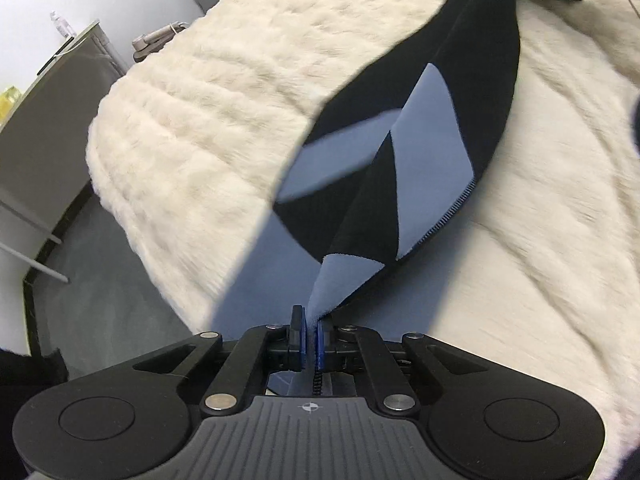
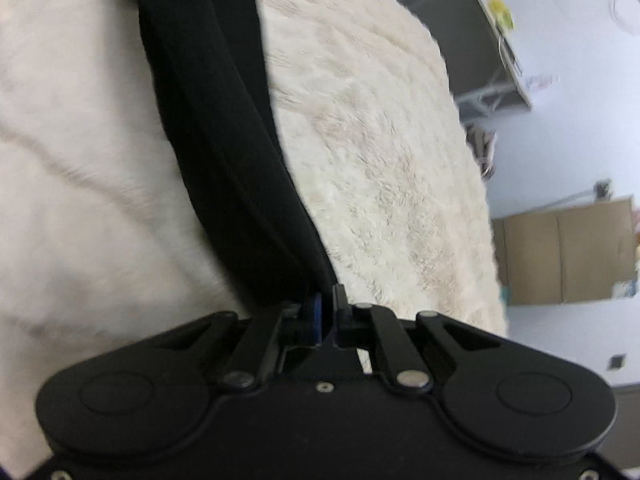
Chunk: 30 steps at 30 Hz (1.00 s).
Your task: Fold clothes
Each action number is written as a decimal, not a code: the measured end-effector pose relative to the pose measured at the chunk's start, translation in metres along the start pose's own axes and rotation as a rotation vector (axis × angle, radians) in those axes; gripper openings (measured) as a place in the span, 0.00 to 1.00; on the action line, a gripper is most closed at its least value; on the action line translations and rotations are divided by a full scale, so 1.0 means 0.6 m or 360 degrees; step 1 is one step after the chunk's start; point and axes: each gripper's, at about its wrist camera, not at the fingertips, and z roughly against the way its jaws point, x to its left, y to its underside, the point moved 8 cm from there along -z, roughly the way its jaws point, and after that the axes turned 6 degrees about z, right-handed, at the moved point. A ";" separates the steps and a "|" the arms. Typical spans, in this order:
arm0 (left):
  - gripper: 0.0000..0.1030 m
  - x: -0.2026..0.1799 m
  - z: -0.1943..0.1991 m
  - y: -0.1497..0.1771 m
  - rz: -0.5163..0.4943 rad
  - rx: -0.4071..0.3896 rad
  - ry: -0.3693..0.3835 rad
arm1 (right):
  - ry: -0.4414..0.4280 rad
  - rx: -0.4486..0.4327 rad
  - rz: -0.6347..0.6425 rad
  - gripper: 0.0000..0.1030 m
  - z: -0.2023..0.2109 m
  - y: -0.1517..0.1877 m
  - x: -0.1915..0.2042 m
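Left gripper [image 1: 309, 330] clamped tight on a pale-blue corner of the black-and-light-blue colour-block knit garment [image 1: 420, 152], blue pads [image 1: 321, 344] pinching the cloth right at the tips. Fabric stretched taut from there up and away across the fluffy cream-white fur blanket [image 1: 208, 120], lifted off it near the grip, black body running toward the top right with blue panels showing on the underside and a ribbed hem edge along the right.

Right gripper [image 2: 326, 312] likewise shut on the same garment [image 2: 216, 120], here just a long black band climbing from the jaws toward the top left, with a bit of light blue peeking at the very top. Same cream blanket [image 2: 380, 168] underneath on both sides of it, fairly motion-blurred on the left.

Background stuff: grey metal cabinet [image 1: 52, 108] off the blanket's left edge with a clear plastic bottle [image 1: 62, 24] on top, grey-blue floor [image 1: 100, 272] below. From the right wrist view, tan wooden cupboard [image 2: 560, 256] against a white wall [image 2: 568, 152], plus a shelf higher up carrying something yellow [image 2: 502, 12], too blurry to identify.
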 end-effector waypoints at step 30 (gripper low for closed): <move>0.10 -0.143 -0.125 -0.181 -0.0328 -0.0462 0.0025 | 0.0447 -0.0619 -0.1536 0.99 0.166 0.016 0.178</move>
